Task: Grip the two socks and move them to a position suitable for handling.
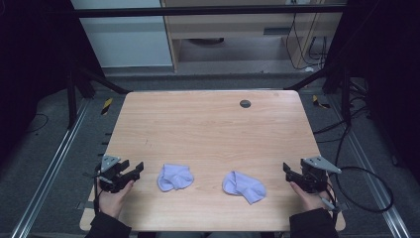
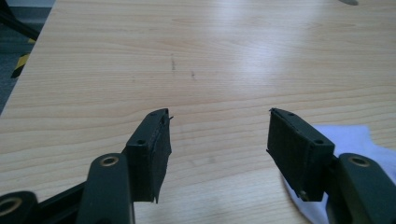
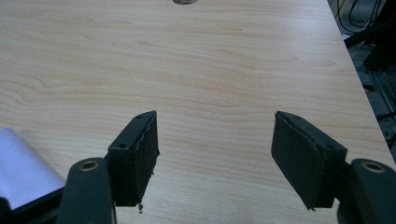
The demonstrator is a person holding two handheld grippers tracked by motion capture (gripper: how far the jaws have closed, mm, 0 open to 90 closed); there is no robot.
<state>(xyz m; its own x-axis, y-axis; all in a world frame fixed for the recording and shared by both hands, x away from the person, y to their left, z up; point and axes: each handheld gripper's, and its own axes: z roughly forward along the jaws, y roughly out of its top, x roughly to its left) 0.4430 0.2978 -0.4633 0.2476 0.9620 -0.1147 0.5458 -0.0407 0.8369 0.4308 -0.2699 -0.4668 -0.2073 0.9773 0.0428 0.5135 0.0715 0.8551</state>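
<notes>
A wooden desk (image 1: 208, 129) carries two pale lilac socks near its front edge, left sock (image 1: 175, 177) and right sock (image 1: 244, 186), lying apart and untouched. Outside them, left gripper (image 1: 132, 170) and right gripper (image 1: 288, 171) wait, jaws spread and empty; handling apparently hasn't begun.

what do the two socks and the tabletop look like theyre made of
Left sock and right sock: soft knit fabric by the look, pale lavender-white, matte, lying in limp rumpled folds; the weave itself is too small to tell. Table: wood or a wood-look laminate, light tan with grain lines and a smooth, slightly glossy finish that shows glare in the left gripper view.
</notes>
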